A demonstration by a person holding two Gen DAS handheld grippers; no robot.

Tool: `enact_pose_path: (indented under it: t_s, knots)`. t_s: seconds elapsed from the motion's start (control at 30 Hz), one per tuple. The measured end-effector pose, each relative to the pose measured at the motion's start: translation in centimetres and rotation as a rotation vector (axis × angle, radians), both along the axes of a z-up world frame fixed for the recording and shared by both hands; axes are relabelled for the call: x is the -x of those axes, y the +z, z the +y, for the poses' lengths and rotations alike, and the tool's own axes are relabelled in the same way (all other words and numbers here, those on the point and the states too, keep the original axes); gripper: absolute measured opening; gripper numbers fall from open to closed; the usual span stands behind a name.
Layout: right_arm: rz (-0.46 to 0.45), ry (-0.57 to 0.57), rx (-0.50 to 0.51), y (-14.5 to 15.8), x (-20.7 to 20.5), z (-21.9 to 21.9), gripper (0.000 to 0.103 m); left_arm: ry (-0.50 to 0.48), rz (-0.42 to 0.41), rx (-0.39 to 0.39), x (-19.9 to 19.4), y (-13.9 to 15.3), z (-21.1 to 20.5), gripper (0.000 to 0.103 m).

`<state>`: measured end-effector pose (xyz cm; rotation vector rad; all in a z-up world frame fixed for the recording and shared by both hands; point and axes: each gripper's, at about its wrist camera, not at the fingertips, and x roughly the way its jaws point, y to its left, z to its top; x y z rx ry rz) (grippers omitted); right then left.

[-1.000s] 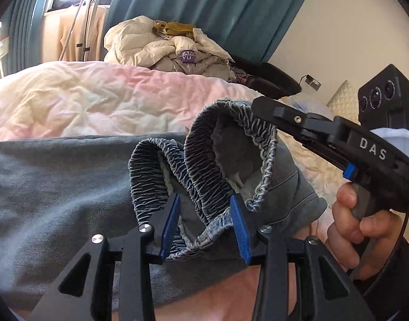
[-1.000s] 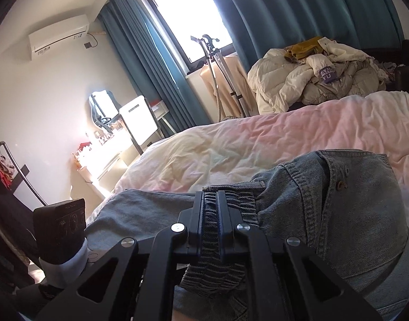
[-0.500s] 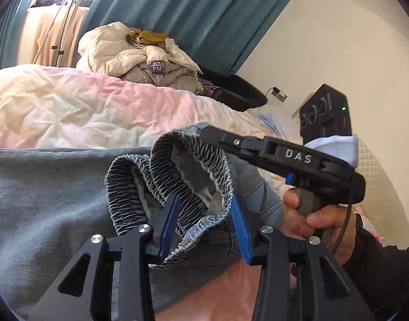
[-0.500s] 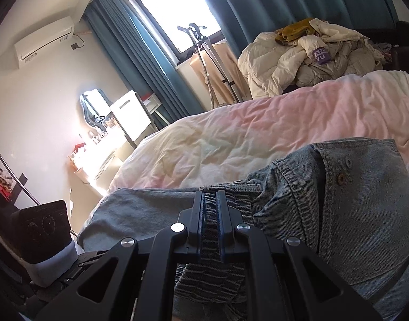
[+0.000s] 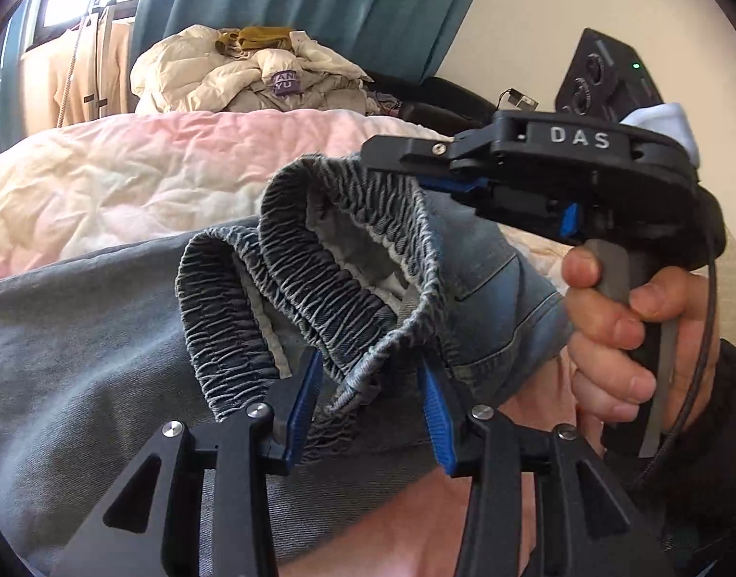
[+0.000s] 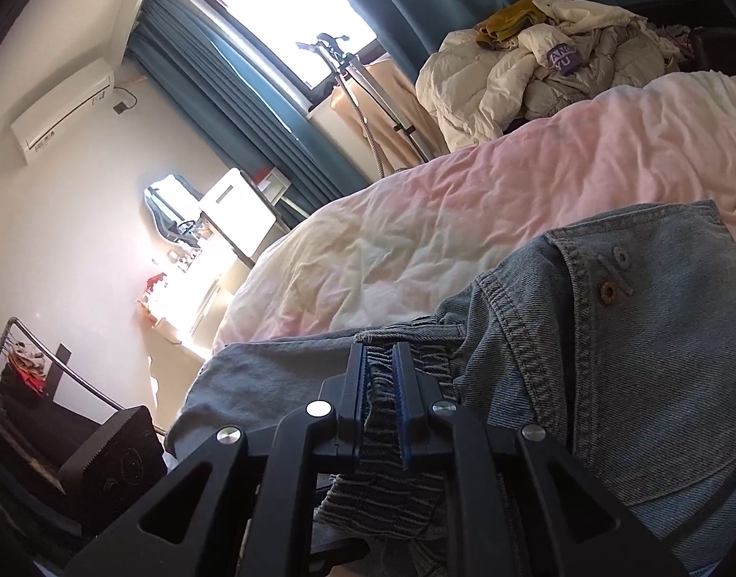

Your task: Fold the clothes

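Note:
Grey-blue jeans lie on the bed, their elastic waistband lifted into a standing loop. My left gripper is shut on the bunched lower fold of that waistband, blue pads on either side. My right gripper, held by a hand, grips the loop's top edge. In the right wrist view the right gripper has the ribbed waistband pinched between its pads while its jaws are opening slightly. The jeans' button front lies to the right.
A pink and cream duvet covers the bed behind the jeans. A pile of pale jackets sits at the far side before teal curtains. A garment steamer stand, a dressing table and a clothes rack stand to the left.
Both grippers have sunk a little with the waistband still between their pads. The right gripper has rolled, tilting its view, and its pads stand slightly further apart.

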<state>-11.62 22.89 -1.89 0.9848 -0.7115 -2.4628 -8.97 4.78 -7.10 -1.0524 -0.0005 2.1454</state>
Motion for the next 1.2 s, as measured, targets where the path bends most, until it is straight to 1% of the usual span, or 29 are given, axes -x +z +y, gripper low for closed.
enact_pose_path:
  t_s: [0.13, 0.23, 0.3, 0.4, 0.43, 0.47, 0.53, 0.67, 0.73, 0.8, 0.87, 0.9, 1.0, 1.07, 1.13, 1.2]
  knots:
    - [0.025, -0.032, -0.033, 0.5, -0.4, 0.4, 0.012, 0.039, -0.018, -0.024, 0.4, -0.3, -0.2, 0.042]
    - [0.031, -0.061, -0.031, 0.4, -0.5, 0.9, 0.012, 0.068, -0.033, -0.035, 0.5, -0.3, -0.4, 0.041]
    - [0.034, -0.073, -0.019, 0.3, -0.5, 1.2, 0.012, 0.075, -0.038, -0.041, 0.3, -0.3, -0.4, 0.035]
    - [0.037, -0.085, -0.006, 0.3, -0.5, 1.5, 0.012, 0.079, -0.026, -0.016, -0.7, -0.2, -0.2, 0.022]
    - [0.041, -0.089, 0.000, 0.2, -0.5, 1.6, 0.012, 0.081, -0.019, -0.005, -1.0, -0.1, -0.1, 0.015]
    - [0.045, -0.091, 0.007, 0.2, -0.5, 1.6, 0.012, 0.087, -0.017, 0.004, -1.2, -0.1, -0.1, 0.011]
    - [0.065, -0.098, 0.021, 0.5, -0.7, 1.8, 0.012, 0.108, -0.024, -0.002, -1.5, -0.1, -0.5, 0.010]
    - [0.130, -0.100, 0.022, 1.7, -1.3, 2.1, 0.012, 0.168, -0.106, -0.040, -1.7, -0.6, -2.0, 0.010]
    - [0.115, -0.075, 0.016, 1.5, -1.0, 1.7, 0.012, 0.197, -0.152, -0.061, -1.8, -1.1, -2.8, 0.010]
    - [0.075, -0.031, 0.003, 0.4, -0.2, 0.4, 0.012, 0.215, -0.177, -0.069, -1.9, -1.3, -3.1, 0.010]
    - [0.041, 0.018, -0.021, -0.9, 0.8, -1.3, 0.012, 0.224, -0.179, -0.059, -2.2, -1.3, -2.9, 0.010]
    - [0.025, 0.046, -0.050, -1.6, 1.3, -2.4, 0.012, 0.226, -0.176, -0.048, -2.4, -1.3, -2.8, 0.010]
    - [-0.018, 0.089, -0.184, -4.1, 2.7, -5.4, 0.012, 0.238, -0.174, -0.020, -2.5, -1.6, -2.5, 0.010]
    - [-0.057, 0.112, -0.236, -6.2, 3.6, -6.4, 0.012, 0.258, -0.193, -0.006, -2.1, -2.0, -2.6, 0.011]
    - [-0.076, 0.123, -0.245, -7.7, 4.1, -6.7, 0.011, 0.275, -0.211, -0.007, -1.7, -2.4, -2.9, 0.012]
    - [-0.073, 0.120, -0.245, -7.9, 4.2, -6.7, 0.011, 0.288, -0.221, -0.010, -1.5, -2.6, -3.0, 0.013]
